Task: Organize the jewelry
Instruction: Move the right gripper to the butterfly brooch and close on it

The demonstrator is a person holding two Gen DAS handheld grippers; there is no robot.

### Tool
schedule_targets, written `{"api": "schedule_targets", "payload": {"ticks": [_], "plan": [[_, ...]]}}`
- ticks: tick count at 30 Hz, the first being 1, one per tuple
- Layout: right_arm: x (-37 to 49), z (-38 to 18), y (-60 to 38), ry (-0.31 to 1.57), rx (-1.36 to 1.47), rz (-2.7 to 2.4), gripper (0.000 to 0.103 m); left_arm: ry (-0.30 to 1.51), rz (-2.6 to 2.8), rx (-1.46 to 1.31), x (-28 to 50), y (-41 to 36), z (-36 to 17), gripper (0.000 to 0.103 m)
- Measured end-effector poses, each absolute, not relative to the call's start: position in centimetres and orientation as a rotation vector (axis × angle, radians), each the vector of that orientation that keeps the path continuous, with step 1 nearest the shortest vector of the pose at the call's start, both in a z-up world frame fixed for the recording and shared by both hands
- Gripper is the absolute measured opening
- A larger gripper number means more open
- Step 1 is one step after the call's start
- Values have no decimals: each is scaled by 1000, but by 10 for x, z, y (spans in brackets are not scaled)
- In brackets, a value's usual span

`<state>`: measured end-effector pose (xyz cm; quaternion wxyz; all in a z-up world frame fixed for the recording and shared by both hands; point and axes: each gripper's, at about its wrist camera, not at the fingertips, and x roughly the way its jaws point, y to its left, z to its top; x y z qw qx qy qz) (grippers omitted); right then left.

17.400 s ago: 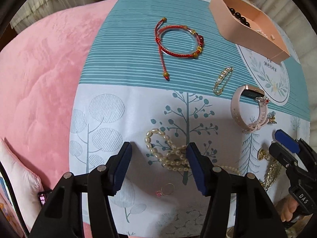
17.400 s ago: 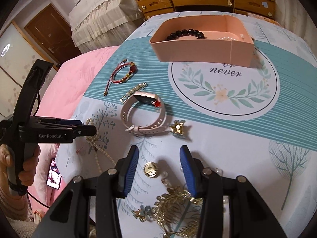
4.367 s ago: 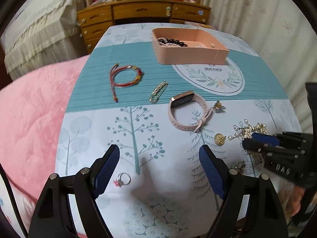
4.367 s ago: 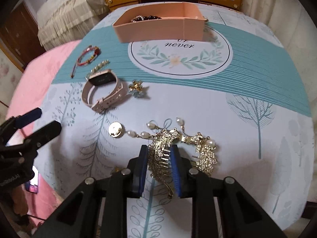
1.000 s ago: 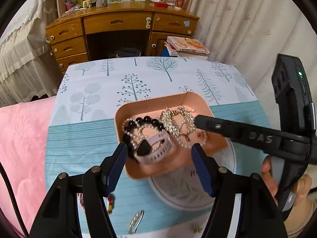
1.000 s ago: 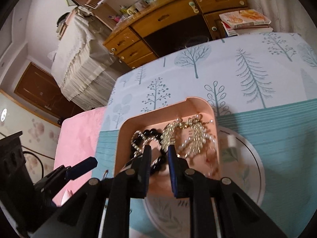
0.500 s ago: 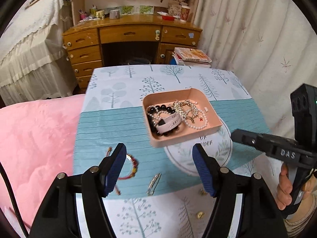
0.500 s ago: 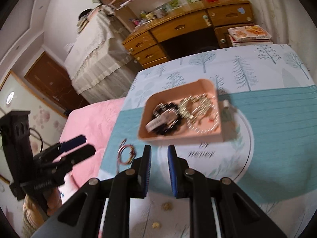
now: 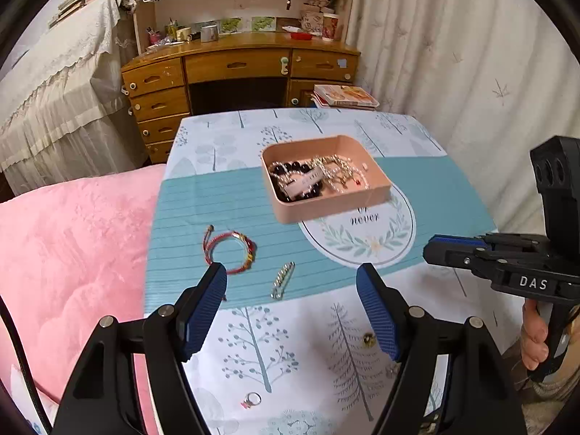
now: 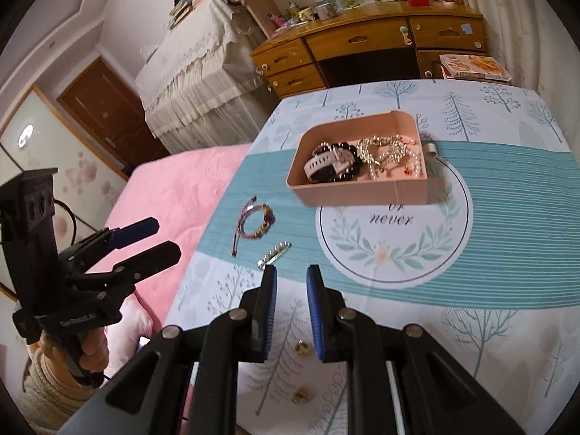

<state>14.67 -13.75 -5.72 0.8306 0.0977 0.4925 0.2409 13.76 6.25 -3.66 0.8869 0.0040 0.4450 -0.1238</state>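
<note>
A pink tray (image 9: 331, 206) (image 10: 362, 192) on the table holds a black bead bracelet, a pale watch (image 10: 326, 163), a gold comb and pearls. A red cord bracelet (image 9: 228, 250) (image 10: 255, 224) and a gold clip (image 9: 282, 280) (image 10: 274, 253) lie on the teal stripe. A gold stud (image 9: 368, 339) (image 10: 302, 348), a ring (image 9: 252, 398) and a small gold charm (image 10: 302, 395) lie nearer. My left gripper (image 9: 291, 286) is open and empty, held high over the table. My right gripper (image 10: 291, 282) is empty, its jaws a narrow gap apart.
A pink blanket (image 9: 65, 261) lies left of the table. A wooden desk (image 9: 239, 72) and a stack of books (image 9: 344, 96) stand behind it. A curtain (image 9: 471, 72) hangs on the right. The table's right edge is near my right gripper (image 9: 453, 250).
Both grippers have pulled back and up from the tray. More of the table shows, with the stud, ring and charm in view. The gold comb and pearls lie in the tray.
</note>
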Motion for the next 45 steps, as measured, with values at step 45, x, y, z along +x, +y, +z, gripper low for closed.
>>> {"api": "schedule_targets", "payload": {"ticks": [45], "plan": [[79,-147,-151,994,-193,606,23,981,-437,99,109,-7,-135,72]]}}
